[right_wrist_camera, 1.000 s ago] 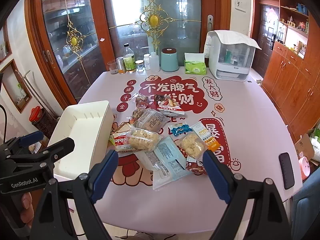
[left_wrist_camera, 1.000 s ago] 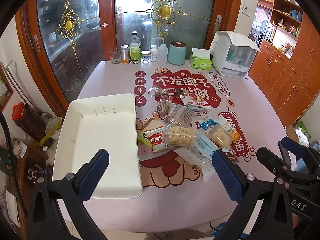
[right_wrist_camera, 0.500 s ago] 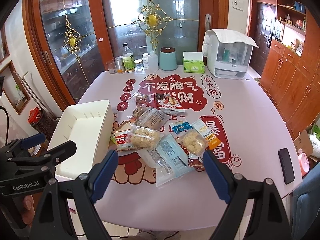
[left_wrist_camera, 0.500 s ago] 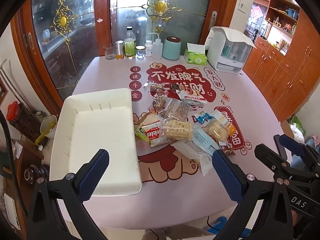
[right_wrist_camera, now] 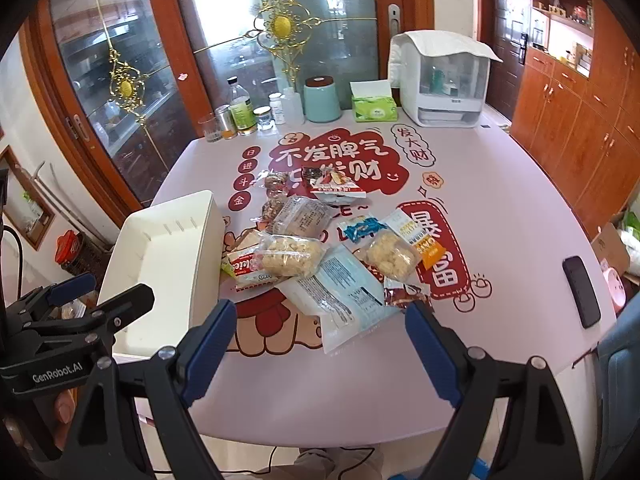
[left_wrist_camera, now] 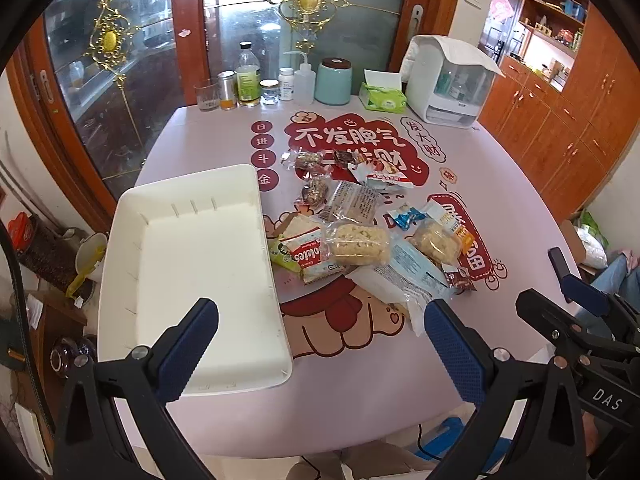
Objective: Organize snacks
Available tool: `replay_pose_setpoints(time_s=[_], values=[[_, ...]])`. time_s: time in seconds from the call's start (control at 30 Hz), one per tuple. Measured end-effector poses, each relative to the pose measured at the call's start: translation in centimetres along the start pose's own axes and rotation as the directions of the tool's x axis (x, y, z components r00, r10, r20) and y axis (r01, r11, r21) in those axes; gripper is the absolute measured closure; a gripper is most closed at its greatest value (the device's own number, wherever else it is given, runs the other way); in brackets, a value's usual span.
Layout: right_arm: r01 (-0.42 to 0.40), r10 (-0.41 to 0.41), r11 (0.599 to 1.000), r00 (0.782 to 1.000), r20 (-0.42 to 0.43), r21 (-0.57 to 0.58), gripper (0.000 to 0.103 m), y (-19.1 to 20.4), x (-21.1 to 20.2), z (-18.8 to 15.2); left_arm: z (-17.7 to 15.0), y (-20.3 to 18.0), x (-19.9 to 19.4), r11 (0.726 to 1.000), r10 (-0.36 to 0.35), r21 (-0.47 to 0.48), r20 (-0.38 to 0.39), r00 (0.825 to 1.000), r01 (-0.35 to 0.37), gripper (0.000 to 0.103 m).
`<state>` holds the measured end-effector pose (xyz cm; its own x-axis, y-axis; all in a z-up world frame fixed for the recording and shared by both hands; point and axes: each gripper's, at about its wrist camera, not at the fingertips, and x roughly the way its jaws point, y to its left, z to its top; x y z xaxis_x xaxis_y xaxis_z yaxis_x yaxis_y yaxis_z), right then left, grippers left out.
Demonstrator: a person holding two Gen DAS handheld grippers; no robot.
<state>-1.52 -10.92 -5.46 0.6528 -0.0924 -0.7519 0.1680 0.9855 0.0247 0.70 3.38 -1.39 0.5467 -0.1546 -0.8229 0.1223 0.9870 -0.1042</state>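
Nothing shifted since earlier; left claw [left_wrist_camera: 320, 336] and right claw [right_wrist_camera: 318, 332] hover tilted down, pads apart, empty.

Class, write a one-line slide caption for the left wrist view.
Open left gripper above table edge; empty white tray beside snack pile.

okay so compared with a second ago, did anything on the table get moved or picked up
No. Nothing was taken hold of or let go. Only the camera views drifted slightly. The snacks lie in the same pile beside the empty white bin, and the phone has not shifted. The left gripper and right gripper stay open and empty above the table's near edge.
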Motion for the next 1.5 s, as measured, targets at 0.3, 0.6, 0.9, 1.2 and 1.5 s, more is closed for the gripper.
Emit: replay_pose_setpoints(time_s=[0.3, 0.6, 0.9, 1.2, 1.5], values=[[0.08, -0.08, 0.997, 0.997, -0.014, 0.022, 0.016, 0.2, -0.1, -0.9, -0.2, -0.1, 1.1, 0.998, -0.053, 0.04, 0.017, 0.998, 0.052, 0.001], [0.126, -0.124, 0.991, 0.992, -0.039, 0.042, 0.016, -0.6, -0.2, -1.7, -0.3, -1.0, 2.5, 0.996, -0.057, 0.067, 0.011, 0.998, 0.056, 0.001], [0.082, -0.076, 0.994, 0.994, -0.082, 0.077, 0.016, -3.1, 2.1, -1.4, 0.2, -1.6, 5.1, 0.997, 0.023, 0.071, -0.015, 1.0, -0.022, 0.001], [0.023, -0.013, 0.997, 0.99, -0.144, 0.074, 0.016, -7.2, 7.3, 0.8, 2.5, -3.5, 10.4, 0.998, 0.067, 0.011, -0.117, 0.991, -0.067, 0.001], [-0.01, 0.008, 1.0, 0.982, -0.19, -0.008, 0.016, -11.8, 14.9, 4.0, 4.9, -5.7, 18.6, 0.99, 0.055, -0.114, -0.256, 0.965, -0.087, 0.001]])
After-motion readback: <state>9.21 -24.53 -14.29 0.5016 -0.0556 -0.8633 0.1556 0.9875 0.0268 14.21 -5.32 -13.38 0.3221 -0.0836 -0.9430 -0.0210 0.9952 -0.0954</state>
